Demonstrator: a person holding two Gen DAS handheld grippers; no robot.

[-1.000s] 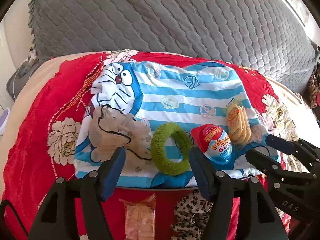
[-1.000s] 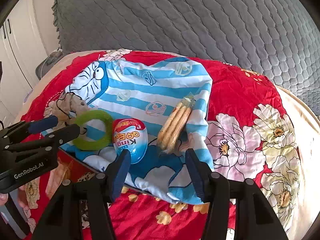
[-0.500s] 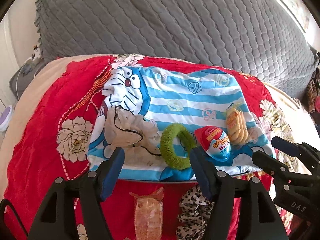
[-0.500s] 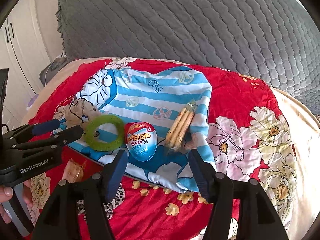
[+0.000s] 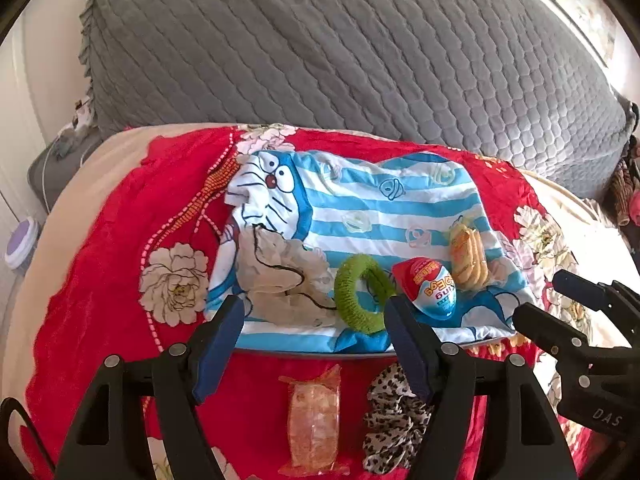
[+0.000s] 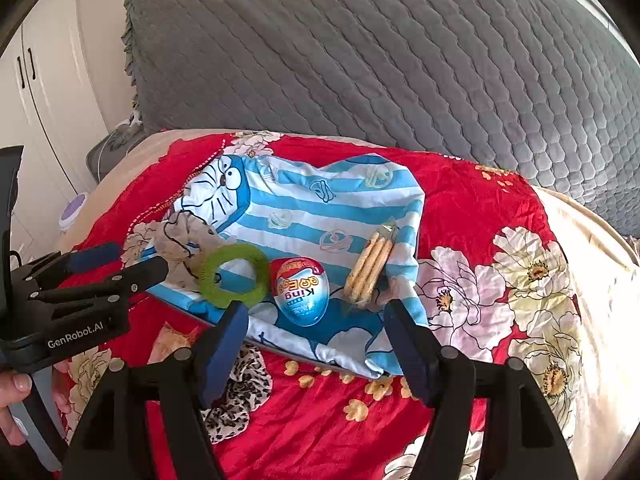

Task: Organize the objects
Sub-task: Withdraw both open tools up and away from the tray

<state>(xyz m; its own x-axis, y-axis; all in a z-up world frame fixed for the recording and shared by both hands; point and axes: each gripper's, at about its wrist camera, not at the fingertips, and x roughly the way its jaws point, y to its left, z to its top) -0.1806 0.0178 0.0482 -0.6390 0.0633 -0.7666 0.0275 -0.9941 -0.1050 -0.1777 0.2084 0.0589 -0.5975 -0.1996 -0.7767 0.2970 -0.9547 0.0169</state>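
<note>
A blue-striped Doraemon cloth (image 5: pixel 360 204) (image 6: pixel 304 208) covers a raised tray on the red bed cover. On it lie a beige scrunchie (image 5: pixel 280 276) (image 6: pixel 180 240), a green ring scrunchie (image 5: pixel 360 300) (image 6: pixel 234 276), a red-and-blue egg (image 5: pixel 430 290) (image 6: pixel 302 292) and a biscuit pack (image 5: pixel 466 256) (image 6: pixel 370 266). In front of the tray lie an orange snack pack (image 5: pixel 314 420) (image 6: pixel 172 340) and a leopard scrunchie (image 5: pixel 394 416) (image 6: pixel 240 388). My left gripper (image 5: pixel 312 344) (image 6: pixel 132 264) is open and empty. My right gripper (image 6: pixel 316 344) (image 5: pixel 548 300) is open and empty.
A grey quilted headboard (image 5: pixel 340 60) stands behind. The red floral cover (image 6: pixel 480 320) spreads to the right. White cupboards (image 6: pixel 36 92) and a purple-lidded tub (image 5: pixel 20 240) are at the left. A hand (image 6: pixel 16 396) holds the left gripper.
Both grippers have pulled back and up from the tray. The orange snack pack and the leopard scrunchie in front of it have come further into view. The objects have not moved.
</note>
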